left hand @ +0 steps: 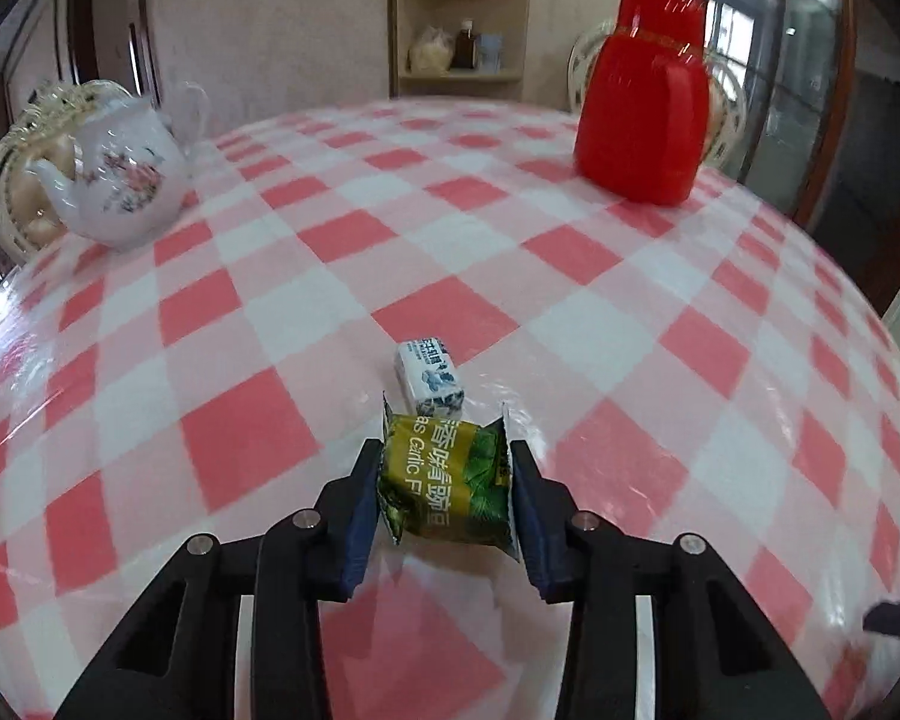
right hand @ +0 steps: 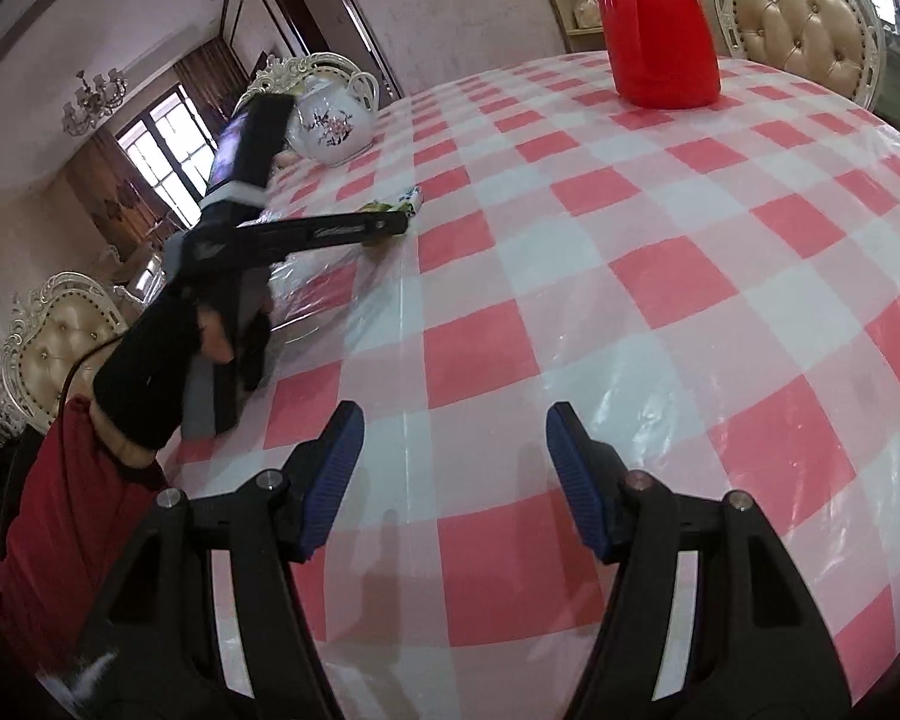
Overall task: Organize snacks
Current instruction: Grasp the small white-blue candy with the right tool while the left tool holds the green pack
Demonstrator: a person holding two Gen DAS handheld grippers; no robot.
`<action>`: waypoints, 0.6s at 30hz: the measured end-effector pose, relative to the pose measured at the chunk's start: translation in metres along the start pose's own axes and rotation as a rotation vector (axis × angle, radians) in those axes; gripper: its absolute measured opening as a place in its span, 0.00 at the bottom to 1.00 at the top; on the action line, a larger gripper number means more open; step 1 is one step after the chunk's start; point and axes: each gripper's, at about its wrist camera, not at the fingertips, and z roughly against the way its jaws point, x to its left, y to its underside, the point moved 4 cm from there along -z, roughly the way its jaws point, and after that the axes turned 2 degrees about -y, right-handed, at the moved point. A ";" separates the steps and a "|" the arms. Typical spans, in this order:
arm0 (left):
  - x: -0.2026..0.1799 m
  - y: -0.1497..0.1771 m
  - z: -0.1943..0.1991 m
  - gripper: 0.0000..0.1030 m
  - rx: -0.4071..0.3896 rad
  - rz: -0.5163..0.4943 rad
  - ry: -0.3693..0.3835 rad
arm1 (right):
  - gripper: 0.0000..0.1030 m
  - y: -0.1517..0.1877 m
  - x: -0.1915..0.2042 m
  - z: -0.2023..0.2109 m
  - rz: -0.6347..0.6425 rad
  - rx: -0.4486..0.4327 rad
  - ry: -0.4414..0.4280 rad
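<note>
Green snack packet [left hand: 447, 477] sits low in middle of left wrist view, on checked tablecloth [left hand: 450, 240]. Its long side runs up and down frame; crimped ends face left and right. Left gripper [left hand: 447, 483] squeezes packet, blue pads [left hand: 363, 504] pressing both ends. White-blue candy [left hand: 429, 377] lies just above, touching packet, tilted toward upper left. Right gripper [right hand: 455, 474] hangs half open over cloth, holding nothing. White teapot [left hand: 117, 180] upper left, red flask [left hand: 645, 96] upper right.

green snack [left hand: 444, 480]: green-yellow foil packet with crimped ends, lying flat, well in front of the red jug [left hand: 642, 102]
white snack [left hand: 431, 377]: small white-blue wrapped bar, seemingly touching the packet's far edge, nearer the jug
</note>
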 end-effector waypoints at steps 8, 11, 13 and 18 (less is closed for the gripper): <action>0.037 0.061 0.080 0.40 -0.092 0.195 -0.026 | 0.65 -0.034 0.010 -0.031 0.034 -0.019 -0.013; 0.057 0.089 0.109 0.40 -0.130 0.303 -0.057 | 0.65 -0.059 0.025 -0.066 0.079 -0.017 0.019; 0.064 0.105 0.129 0.40 -0.159 0.353 -0.086 | 0.64 -0.077 0.037 -0.093 0.095 -0.011 0.034; 0.075 0.116 0.160 0.40 -0.215 0.413 -0.089 | 0.55 -0.115 0.063 -0.155 0.113 -0.005 0.080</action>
